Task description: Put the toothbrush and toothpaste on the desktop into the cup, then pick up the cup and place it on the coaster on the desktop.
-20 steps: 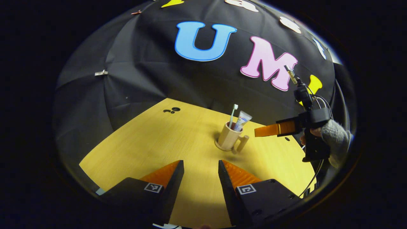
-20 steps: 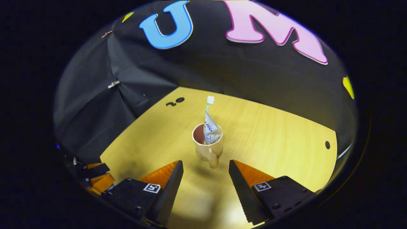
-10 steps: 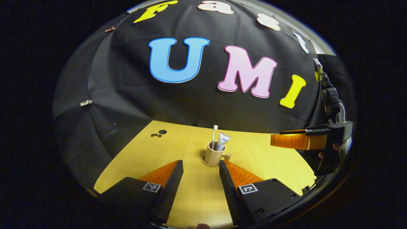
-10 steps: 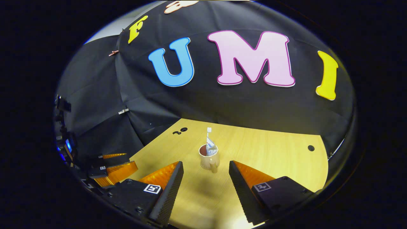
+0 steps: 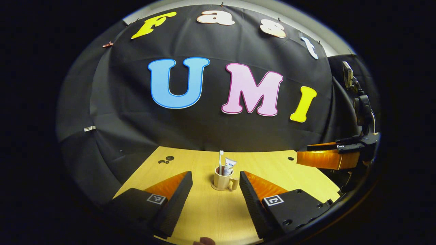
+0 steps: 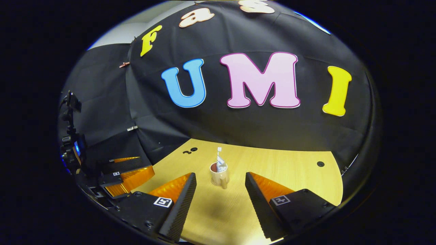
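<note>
The cup (image 5: 222, 178) is seen seated on its coaster (image 5: 215, 187) at mid-surface (image 5: 204, 211), toothbrush (image 5: 221, 160) and toothpaste (image 5: 228, 166) upright inside. Left tool (image 5: 215, 190) and right tool (image 6: 220, 192) are held wide open, empty, well apart from it; placement is judged complete.

Desk (image 5: 204, 211): pale wood-grain surface with a smooth, faintly glossy finish. Cup (image 5: 222, 180): matt, smooth, beige, looks like plastic. Toothpaste (image 5: 228, 166): glossy printed tube. Fingers (image 6: 178, 204): ribbed inner faces, matt housings. Wall (image 6: 238, 126): matt cloth, creased.
</note>
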A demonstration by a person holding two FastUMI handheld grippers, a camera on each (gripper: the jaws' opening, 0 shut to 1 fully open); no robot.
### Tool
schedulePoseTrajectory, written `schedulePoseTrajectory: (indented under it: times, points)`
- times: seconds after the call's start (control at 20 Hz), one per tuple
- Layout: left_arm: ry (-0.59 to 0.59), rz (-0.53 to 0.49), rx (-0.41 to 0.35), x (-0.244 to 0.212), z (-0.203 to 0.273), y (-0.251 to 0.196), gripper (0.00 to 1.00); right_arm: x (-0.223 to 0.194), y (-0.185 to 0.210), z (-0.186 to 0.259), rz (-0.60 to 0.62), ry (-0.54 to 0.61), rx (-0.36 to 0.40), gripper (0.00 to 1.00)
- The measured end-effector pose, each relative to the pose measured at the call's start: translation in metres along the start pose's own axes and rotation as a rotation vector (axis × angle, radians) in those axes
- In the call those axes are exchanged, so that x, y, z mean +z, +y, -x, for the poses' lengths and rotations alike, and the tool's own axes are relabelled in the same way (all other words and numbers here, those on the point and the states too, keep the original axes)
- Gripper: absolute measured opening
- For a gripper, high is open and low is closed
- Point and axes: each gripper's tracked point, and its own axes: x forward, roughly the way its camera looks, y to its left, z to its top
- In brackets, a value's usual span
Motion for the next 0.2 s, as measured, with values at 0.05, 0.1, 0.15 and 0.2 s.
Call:
schedulePoseTrajectory:
  times: [0.05, 0.1, 0.15, 0.2]
  points:
    - [-0.005, -0.008, 0.001, 0.0025, 0.0021, -0.0014, 0.88, 0.0001, -0.0020, 0.0024, -0.006, -0.007, -0.006, 0.89]
    - [-0.009, -0.016, 0.002, 0.0037, 0.0017, -0.0014, 0.89, -0.0012, -0.0040, 0.0050, -0.011, -0.006, -0.012, 0.88]
    - [-0.017, -0.023, 0.006, 0.0065, 0.0028, -0.0017, 0.89, -0.0022, -0.0060, 0.0073, -0.015, -0.006, -0.015, 0.89]
    - [-0.019, -0.028, 0.004, 0.0072, 0.0020, -0.0025, 0.89, -0.0032, -0.0069, 0.0083, -0.019, -0.010, -0.019, 0.89]
